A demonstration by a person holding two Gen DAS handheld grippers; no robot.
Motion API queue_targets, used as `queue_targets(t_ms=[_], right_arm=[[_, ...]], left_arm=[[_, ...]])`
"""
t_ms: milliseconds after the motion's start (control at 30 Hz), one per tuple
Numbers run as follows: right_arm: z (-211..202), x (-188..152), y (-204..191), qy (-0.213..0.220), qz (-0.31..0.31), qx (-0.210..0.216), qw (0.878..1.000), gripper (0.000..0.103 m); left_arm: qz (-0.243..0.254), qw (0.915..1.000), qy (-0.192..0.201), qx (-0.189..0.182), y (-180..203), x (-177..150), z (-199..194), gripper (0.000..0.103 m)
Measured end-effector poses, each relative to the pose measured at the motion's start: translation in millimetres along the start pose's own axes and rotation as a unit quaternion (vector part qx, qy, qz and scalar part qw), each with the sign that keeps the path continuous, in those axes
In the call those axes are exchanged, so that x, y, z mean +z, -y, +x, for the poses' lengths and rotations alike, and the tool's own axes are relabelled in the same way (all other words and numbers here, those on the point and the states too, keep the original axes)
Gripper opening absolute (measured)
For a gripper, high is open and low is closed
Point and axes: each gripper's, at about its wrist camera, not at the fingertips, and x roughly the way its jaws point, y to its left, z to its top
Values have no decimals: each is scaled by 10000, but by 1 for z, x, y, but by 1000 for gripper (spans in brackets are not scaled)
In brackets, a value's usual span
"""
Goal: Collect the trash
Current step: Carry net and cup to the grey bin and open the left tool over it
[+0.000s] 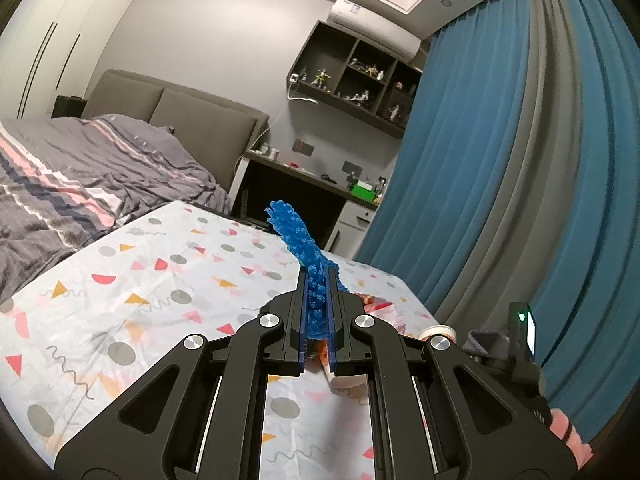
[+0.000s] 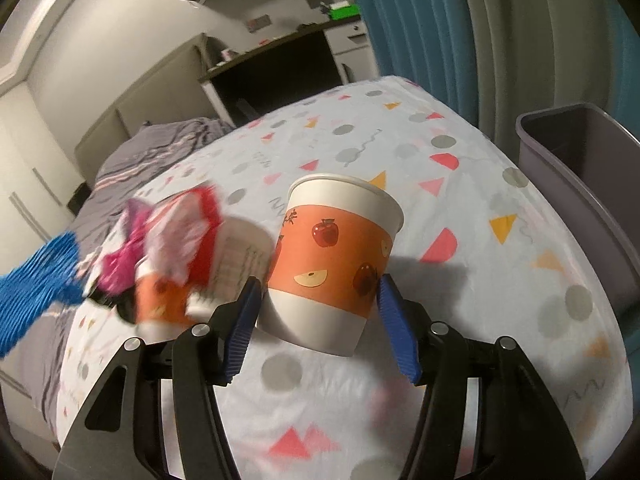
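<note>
Gripping a blue bumpy strip (image 1: 298, 240), your left tool (image 1: 318, 280) has its jaws clenched on it, and the strip's free end sticks up and away past the fingertips above the table (image 1: 120, 280) with its patterned cloth. From the right wrist view, that same blue strip shows at the left edge.

Your right tool (image 2: 320, 304) is spread wide, its blue pads (image 2: 394, 312) standing either side of an upright paper cup (image 2: 336, 256) with an orange apple-print band; the left pad looks to be touching or just beside the cup wall, though you cannot tell for sure, and the right pad sits just clear of it.

Left of the cup lies a blurred heap: a tipped cup (image 2: 236, 256) of the same print, with a red-and-pink crumpled wrapper (image 2: 176, 236) over it.

A grey bin (image 2: 576, 184) stands beside the table's right edge, near the curtain (image 2: 420, 20).
</note>
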Motion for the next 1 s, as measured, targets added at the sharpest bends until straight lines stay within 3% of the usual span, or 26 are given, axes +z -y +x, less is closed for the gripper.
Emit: queue_targets(t_ms=[633, 1000], right_arm=[[-77, -22, -6, 677, -550, 465, 9951, 58], [-98, -15, 24, 973, -410, 454, 9934, 58]], left_arm=[[315, 9985, 138, -427, 52, 2, -23, 7], [660, 9933, -125, -941, 100, -3, 10, 7]])
